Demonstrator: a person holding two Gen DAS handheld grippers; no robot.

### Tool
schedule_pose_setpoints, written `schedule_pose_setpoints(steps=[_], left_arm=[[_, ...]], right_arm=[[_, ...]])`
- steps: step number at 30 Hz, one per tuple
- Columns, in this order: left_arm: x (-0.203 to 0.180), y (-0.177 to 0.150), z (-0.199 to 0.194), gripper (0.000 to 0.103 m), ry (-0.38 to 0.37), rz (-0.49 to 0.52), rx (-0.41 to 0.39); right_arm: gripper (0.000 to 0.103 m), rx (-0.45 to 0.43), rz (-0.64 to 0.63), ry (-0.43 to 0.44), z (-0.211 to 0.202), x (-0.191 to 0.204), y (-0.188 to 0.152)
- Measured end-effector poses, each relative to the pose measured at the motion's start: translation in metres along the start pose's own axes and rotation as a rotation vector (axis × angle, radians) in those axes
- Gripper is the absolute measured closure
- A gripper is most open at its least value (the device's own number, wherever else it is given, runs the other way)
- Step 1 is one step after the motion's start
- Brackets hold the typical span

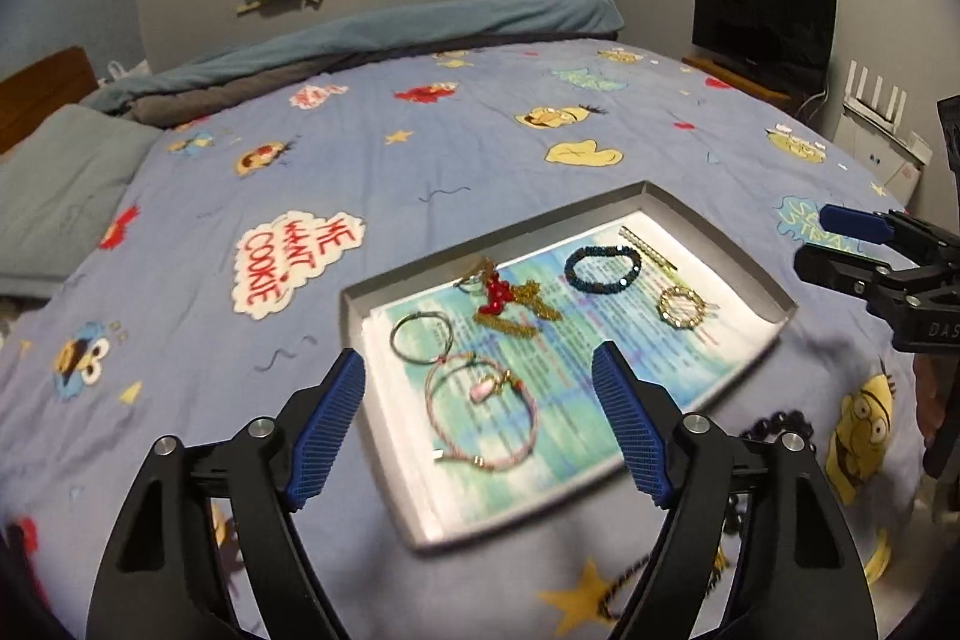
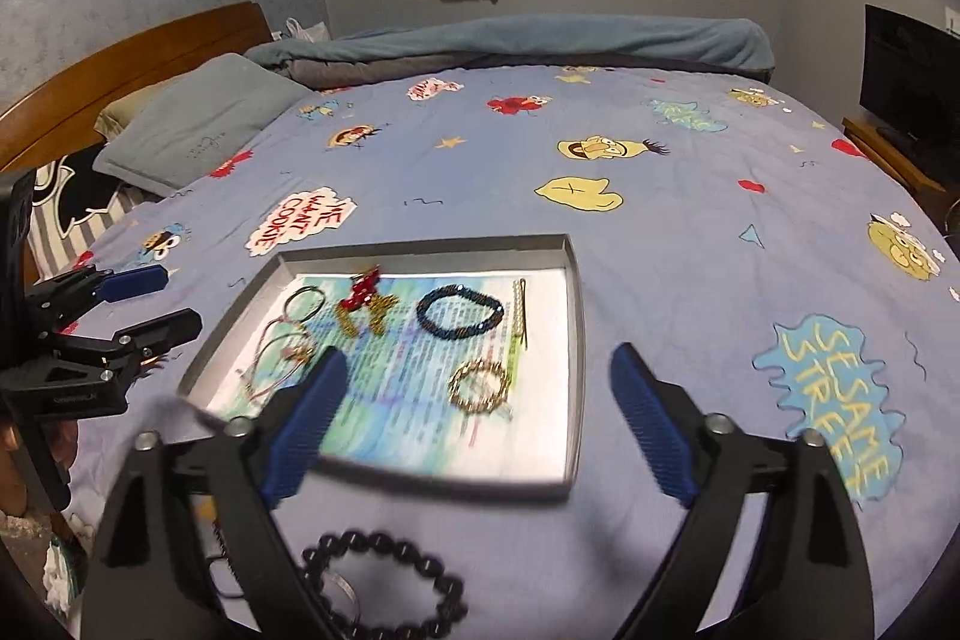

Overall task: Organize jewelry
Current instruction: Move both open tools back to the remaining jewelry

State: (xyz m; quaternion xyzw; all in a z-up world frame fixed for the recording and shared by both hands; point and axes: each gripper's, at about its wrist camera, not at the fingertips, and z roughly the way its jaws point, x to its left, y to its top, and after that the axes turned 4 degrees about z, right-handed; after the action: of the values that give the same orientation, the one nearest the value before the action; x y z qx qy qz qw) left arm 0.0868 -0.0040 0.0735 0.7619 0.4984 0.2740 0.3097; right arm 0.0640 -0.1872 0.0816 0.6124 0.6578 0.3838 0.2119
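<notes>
bed (image 2: 690, 232) | on it: tray (image 2: 577, 340); black bead bracelet (image 2: 384, 574); pillow (image 2: 198, 118); blanket (image 2: 540, 40)

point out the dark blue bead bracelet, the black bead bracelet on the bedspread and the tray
dark blue bead bracelet (image 2: 460, 311): right wrist view, on its near beaded edge
black bead bracelet (image 2: 384, 544): right wrist view, on its far arc of beads
tray (image 2: 577, 340): right wrist view, on its right wall

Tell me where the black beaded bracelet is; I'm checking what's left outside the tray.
In the right wrist view, the black beaded bracelet lies on the bedspread, just outside the tray's near edge.
</notes>
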Motion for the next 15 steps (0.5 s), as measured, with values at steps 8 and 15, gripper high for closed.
schedule_pose_setpoints(steps=[8, 15], left_arm=[[-0.015, -0.034, -0.033, 0.016, 0.001, -0.012, -0.020], [-0.030, -0.073, -0.028, 0.015, 0.006, -0.051, 0.016]], right_arm=[[0.005, -0.003, 0.014, -0.019, -0.024, -0.003, -0.032], [0.005, 0.014, 0.013, -0.044, -0.027, -0.002, -0.059]])
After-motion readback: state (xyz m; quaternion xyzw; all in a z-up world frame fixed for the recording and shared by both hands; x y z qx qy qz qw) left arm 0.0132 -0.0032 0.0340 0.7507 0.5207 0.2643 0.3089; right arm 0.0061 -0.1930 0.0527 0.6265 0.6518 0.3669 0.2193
